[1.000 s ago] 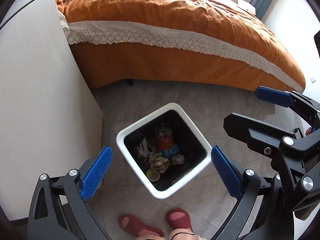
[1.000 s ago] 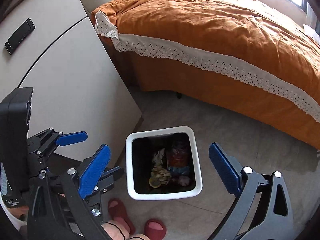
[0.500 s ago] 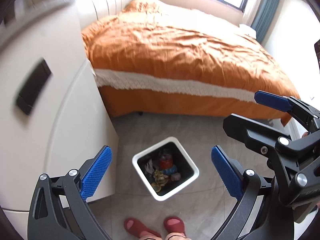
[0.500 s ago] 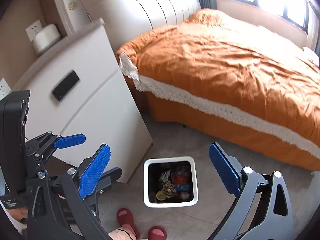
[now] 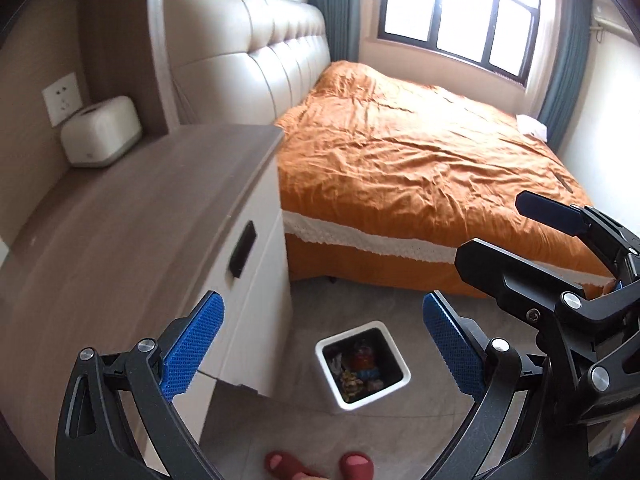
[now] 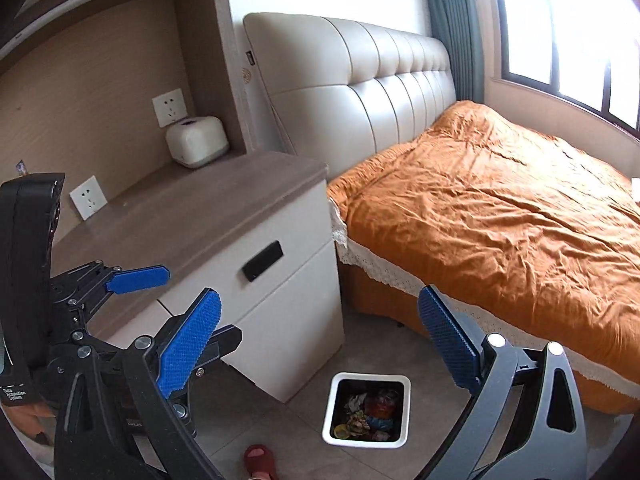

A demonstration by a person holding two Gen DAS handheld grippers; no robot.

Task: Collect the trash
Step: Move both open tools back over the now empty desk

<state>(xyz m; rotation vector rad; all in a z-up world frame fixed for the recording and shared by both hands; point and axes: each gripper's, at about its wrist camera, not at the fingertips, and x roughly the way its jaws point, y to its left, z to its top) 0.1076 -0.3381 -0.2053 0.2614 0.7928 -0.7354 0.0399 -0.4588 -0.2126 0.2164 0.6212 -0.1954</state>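
A white square trash bin stands on the grey tiled floor between the nightstand and the bed; it also shows in the right wrist view. Mixed trash lies inside it, with a red wrapper, crumpled paper and yellow bits. My left gripper is open and empty, high above the bin. My right gripper is open and empty, also high above the bin. Each gripper shows at the edge of the other's view.
A white nightstand with a wood top stands left of the bin, with a white tissue box at its back. A bed with an orange cover fills the right. The person's red slippers are just below the bin.
Both grippers have risen well away from the bin and tilted up, so the bin looks much smaller and the nightstand top, headboard and window have come into view. Both stayed open.
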